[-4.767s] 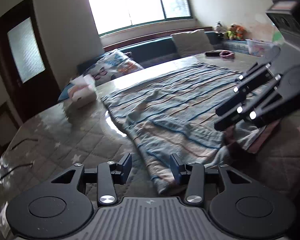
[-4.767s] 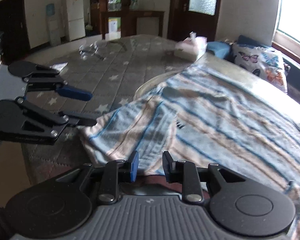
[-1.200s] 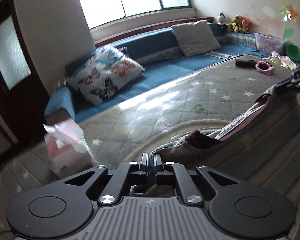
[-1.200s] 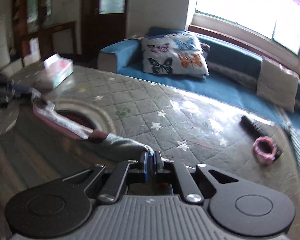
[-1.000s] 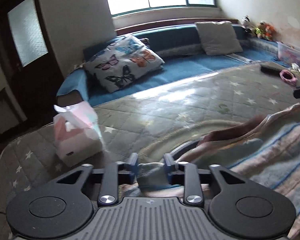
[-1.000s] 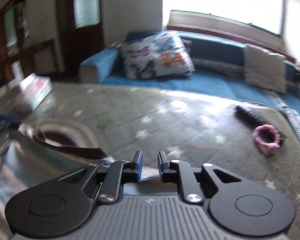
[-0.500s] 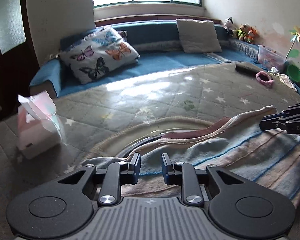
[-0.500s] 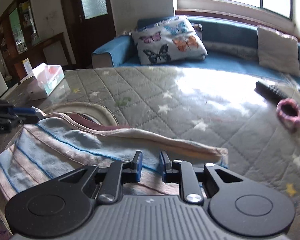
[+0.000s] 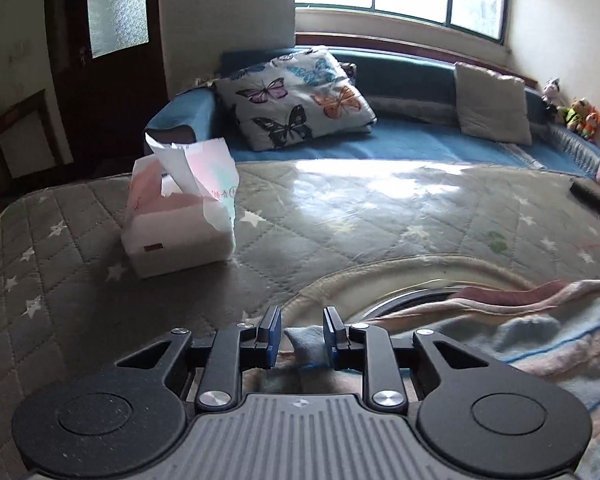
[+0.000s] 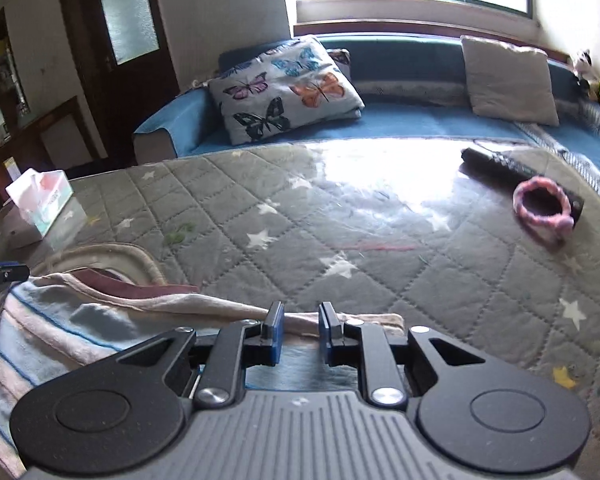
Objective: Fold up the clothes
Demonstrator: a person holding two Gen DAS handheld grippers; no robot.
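Here my left gripper (image 9: 302, 338) has its fingers spread, a corner of the striped cloth (image 9: 532, 344) lying loose between them. My right gripper (image 10: 299, 334) is spread too, the cloth's (image 10: 60, 332) folded edge crossing the gap. I count one cloth, one tissue box (image 9: 180, 220), two cushions, one pink ring (image 10: 544, 210).

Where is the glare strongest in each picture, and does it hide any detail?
Left wrist view: window light washes out the quilted table cover beyond the tissue box; the stitching fades there. Right wrist view: similar glare left of the pink ring. Both windows are overexposed and the edges bend.
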